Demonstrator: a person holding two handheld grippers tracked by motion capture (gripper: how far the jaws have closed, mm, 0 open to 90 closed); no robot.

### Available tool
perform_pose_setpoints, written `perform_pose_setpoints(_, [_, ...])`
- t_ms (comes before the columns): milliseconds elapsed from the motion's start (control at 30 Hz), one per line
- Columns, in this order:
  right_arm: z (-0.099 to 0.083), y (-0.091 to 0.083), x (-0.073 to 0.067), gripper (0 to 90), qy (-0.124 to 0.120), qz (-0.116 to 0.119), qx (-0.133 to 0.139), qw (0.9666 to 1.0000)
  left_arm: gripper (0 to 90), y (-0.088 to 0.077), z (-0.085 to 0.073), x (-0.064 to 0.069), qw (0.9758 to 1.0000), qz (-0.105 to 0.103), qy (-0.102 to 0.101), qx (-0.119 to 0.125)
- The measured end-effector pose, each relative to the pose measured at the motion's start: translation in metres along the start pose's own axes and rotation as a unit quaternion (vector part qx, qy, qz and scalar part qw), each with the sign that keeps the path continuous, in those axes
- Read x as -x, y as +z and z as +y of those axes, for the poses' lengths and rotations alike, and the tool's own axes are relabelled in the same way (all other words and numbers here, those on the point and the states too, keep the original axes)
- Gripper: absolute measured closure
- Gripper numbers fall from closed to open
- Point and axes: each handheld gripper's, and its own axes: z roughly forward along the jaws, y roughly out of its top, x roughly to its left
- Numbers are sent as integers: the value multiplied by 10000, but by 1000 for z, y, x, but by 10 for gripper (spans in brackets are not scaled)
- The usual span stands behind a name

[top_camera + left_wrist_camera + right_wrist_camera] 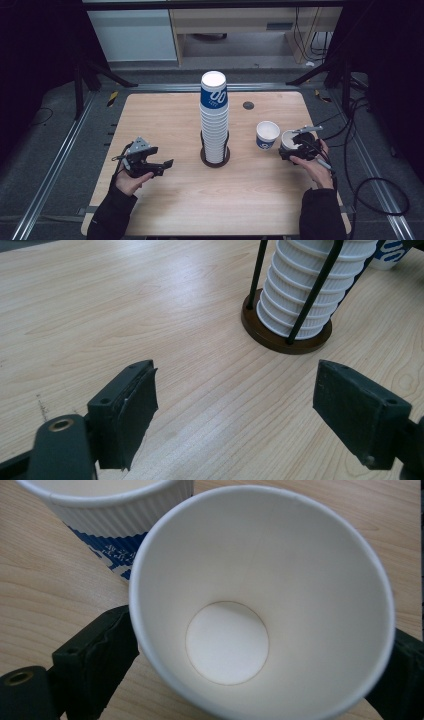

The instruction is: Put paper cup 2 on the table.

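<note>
Right gripper view, nearest: a white paper cup (260, 605) stands upright between the right gripper (250, 665) jaws, which flank its wall spread wide; no pinch on it is evident. Just beyond it stands a second white-and-blue ribbed paper cup (115, 517). High view: the left gripper (162, 165) rests empty, jaws apart, on the light wooden table (165, 210). Farther, centre, a tall stack of blue-and-white paper cups (214, 120) rises from a dark round holder (215, 159). The right hand is far nearer the loose cups.
</note>
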Motion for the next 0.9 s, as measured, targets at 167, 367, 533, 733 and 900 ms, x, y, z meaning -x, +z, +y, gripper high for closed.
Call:
perform_pose_setpoints(167, [-4, -5, 1, 55, 77, -52, -4, 10000, 172, -1, 0, 0, 10000, 10, -17, 7])
perform_pose_setpoints(367, [-11, -13, -7, 56, 22, 27, -40, 10000, 172, -2, 0, 0, 10000, 43, -20, 0])
perform_pose_setpoints(533, [-13, -20, -11, 56, -12, 27, -68, 10000, 171, -3, 0, -1, 10000, 63, -29, -4])
perform_pose_setpoints(733, [-18, -30, -16, 50, 25, 34, -103, 9999, 171, -5, 0, -2, 9999, 78, -71, 9])
perform_pose_setpoints(900, [-27, -48, -25, 51, -41, 63, -7, 10000, 171, -6, 0, -2, 9999, 89, -49, 3])
